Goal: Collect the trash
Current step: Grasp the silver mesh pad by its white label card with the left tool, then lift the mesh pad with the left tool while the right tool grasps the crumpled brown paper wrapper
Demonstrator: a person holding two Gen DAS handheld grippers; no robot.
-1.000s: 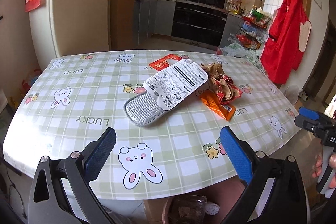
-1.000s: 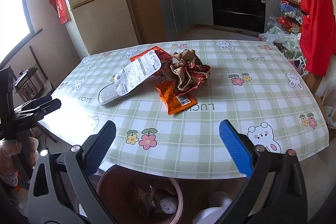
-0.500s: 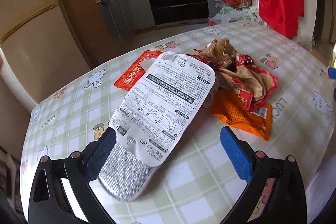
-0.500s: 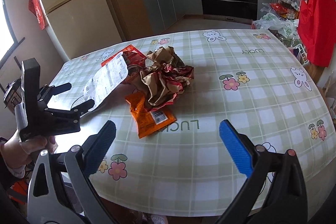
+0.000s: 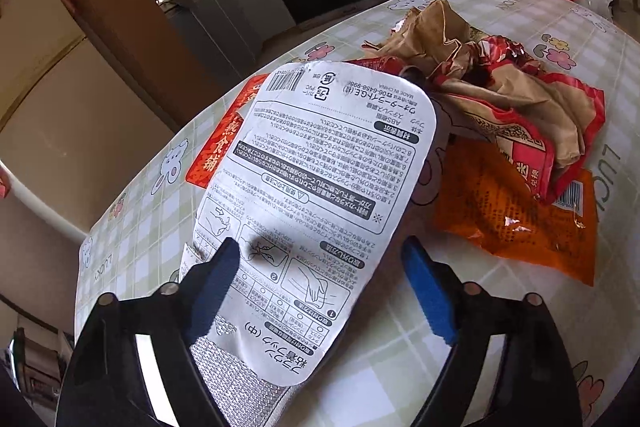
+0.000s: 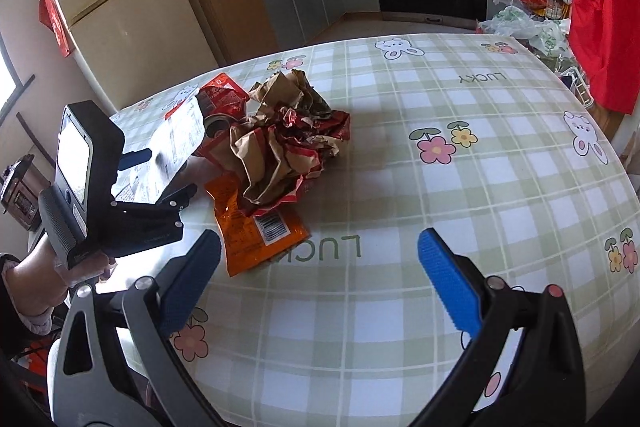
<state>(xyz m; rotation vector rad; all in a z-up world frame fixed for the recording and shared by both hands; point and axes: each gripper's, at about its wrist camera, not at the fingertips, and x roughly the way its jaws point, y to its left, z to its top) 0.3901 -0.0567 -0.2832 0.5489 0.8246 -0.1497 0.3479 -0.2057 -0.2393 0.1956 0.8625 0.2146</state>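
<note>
The left gripper [image 5: 320,291] is now sitting low over the white printed package [image 5: 316,195], which a second ago was lying well ahead of it in the middle of the table; its jaws have just been closing and are standing astride the package's near end, the left blue pad lying over the card's edge and the right pad apart from it, so nothing is being gripped yet. The package is running lengthwise away from this gripper, its silver mesh end [image 5: 240,379] nearest and its barcode end farthest, tilted a little to the right. Beyond and to the right of it, the orange wrapper [image 5: 516,223] is lying flat, with the crumpled brown and red paper [image 5: 500,95] just behind, and a red packet [image 5: 224,143] is peeking out at the package's left.

The right gripper [image 6: 320,287] is hovering with jaws wide and empty, closer to the checked tablecloth [image 6: 460,187] than before, the orange wrapper just ahead of its left finger. To its left, a hand [image 6: 60,267] is gripping the other tool's handle, angled down toward the table.
</note>
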